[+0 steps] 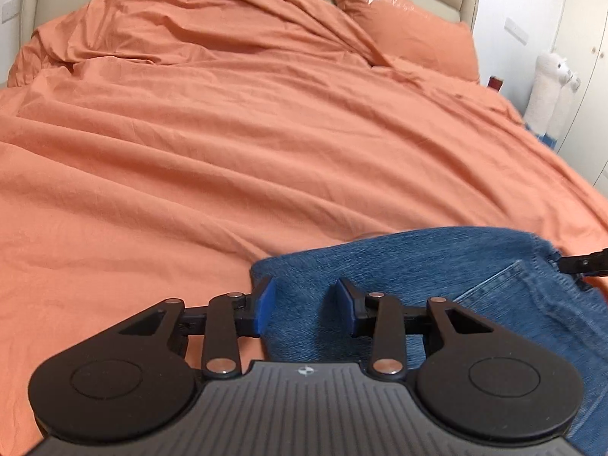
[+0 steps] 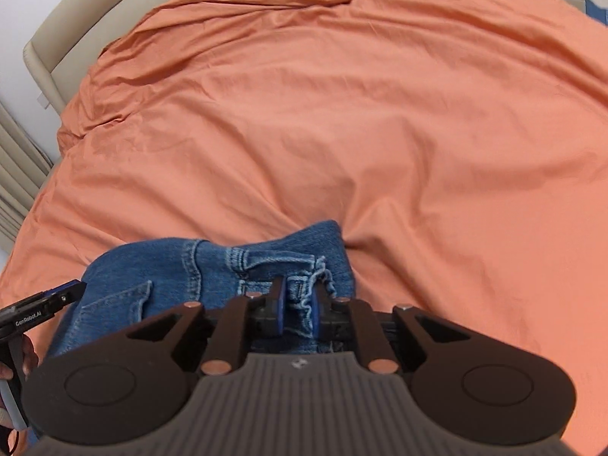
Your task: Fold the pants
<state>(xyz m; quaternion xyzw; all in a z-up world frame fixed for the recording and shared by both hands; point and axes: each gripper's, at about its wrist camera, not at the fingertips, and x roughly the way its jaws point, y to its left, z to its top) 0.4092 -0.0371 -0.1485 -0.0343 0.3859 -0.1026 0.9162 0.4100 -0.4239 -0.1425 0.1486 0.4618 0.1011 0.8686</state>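
We look along two handheld grippers over a wide bed [image 1: 266, 144] covered in rumpled orange bedding. A pair of blue denim pants [image 2: 190, 277] lies bunched at the near edge of the bed, just under both tools.

Our right gripper [image 2: 300, 304] is closed on the pants: its blue pads pinch a frayed fold of denim near the seams and a stitched pocket. Our left gripper [image 1: 306, 304] stands partly open, its blue pads spread either side of a stretch of denim. The fabric there is motion-blurred, so the pads seem not to be pressing it, though we cannot be certain.

To do this step well, we judge that the left gripper should close on an edge of the cloth level with the right one's hold, so both grips share one line. Then we should lift and draw the hands apart until the denim hangs flat, lay it out on the open bedding ahead, and fold leg over leg. Pinching a single layer, not a bunched wad, should keep the fold crisp. The frayed edge may slip, so a deeper bite is safer.

No box, basket or drawer appears in either view; the nearest thing to a container is the back pocket [image 1: 505, 285] of the pants, and it lies flat with nothing visibly inside.
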